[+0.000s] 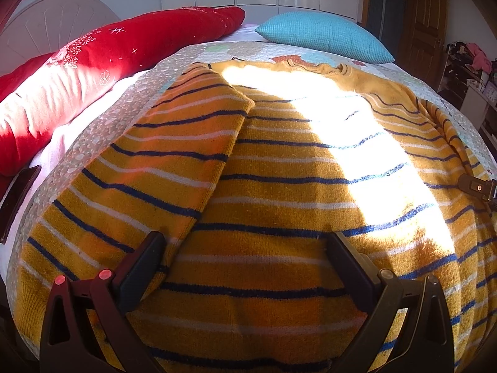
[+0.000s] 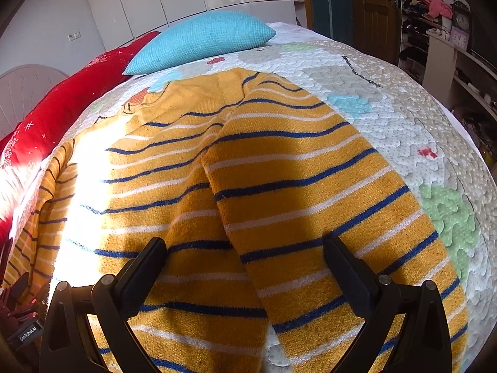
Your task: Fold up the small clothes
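Both grippers, left gripper point(image 1: 245, 245) and right gripper point(image 2: 245, 251), hover jaws spread, gripping nothing, low over striped sweater point(image 1: 279, 168) spread on quilt point(image 2: 403, 118). Sleeves look folded inward. Judged next: pinch hem, fold toward collar.

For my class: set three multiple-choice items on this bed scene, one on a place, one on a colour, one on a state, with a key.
1. Where does the turquoise pillow lie?
A. beyond the sweater, on the far part of the bed
B. on the floor
C. on top of the sweater

2. The striped sweater is mainly:
A. green
B. mustard yellow
C. black

3. The left gripper and right gripper are:
A. both open
B. both shut
C. one shut

Key: A, it rests past the collar; B, yellow knit with blue and white stripes; A, the fingers stand wide apart over the fabric.
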Motion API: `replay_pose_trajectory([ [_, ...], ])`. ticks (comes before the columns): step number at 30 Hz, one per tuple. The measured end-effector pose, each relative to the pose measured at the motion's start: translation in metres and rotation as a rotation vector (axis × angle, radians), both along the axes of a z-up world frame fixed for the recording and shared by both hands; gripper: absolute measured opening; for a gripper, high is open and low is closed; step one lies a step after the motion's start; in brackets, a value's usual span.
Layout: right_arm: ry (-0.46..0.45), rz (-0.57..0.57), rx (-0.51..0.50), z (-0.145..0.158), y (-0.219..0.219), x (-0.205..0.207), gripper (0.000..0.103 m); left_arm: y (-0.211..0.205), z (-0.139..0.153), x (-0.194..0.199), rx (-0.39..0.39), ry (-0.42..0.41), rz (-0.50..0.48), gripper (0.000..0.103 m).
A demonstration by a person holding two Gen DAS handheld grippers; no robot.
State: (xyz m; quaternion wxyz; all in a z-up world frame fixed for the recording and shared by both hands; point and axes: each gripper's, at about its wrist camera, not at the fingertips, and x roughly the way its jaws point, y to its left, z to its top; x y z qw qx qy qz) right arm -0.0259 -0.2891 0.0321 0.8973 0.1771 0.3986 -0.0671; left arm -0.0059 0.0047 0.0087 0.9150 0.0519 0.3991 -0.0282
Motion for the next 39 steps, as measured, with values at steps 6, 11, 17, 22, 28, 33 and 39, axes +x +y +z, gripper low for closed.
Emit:
replay_pose_trajectory([
  [6, -0.024, -0.061, -0.124, 0.026, -0.015, -0.036, 0.103, 0.036, 0.050, -0.028, -0.098, -0.053, 0.028, 0.103],
  [11, -0.153, -0.171, -0.282, 0.070, -0.022, -0.082, 0.103, 0.100, 0.082, -0.049, -0.106, -0.136, 0.161, 0.103],
  [17, -0.131, -0.068, -0.201, 0.087, -0.002, -0.082, 0.103, 0.166, 0.064, -0.056, -0.046, -0.074, 0.295, 0.103],
  [22, -0.109, 0.060, -0.117, 0.068, 0.037, -0.076, 0.103, 0.195, 0.030, -0.048, -0.156, 0.056, 0.311, 0.103],
  [28, -0.095, 0.135, -0.109, 0.061, 0.067, -0.080, 0.097, 0.192, 0.020, -0.037, -0.277, 0.118, 0.240, 0.026],
  [33, -0.068, 0.164, -0.082, 0.060, 0.069, -0.081, 0.079, 0.219, 0.039, -0.023, -0.344, 0.121, 0.248, 0.006],
  [39, -0.075, 0.164, -0.069, 0.066, 0.065, -0.085, 0.066, 0.290, 0.096, 0.017, -0.170, -0.002, 0.421, 0.006],
])
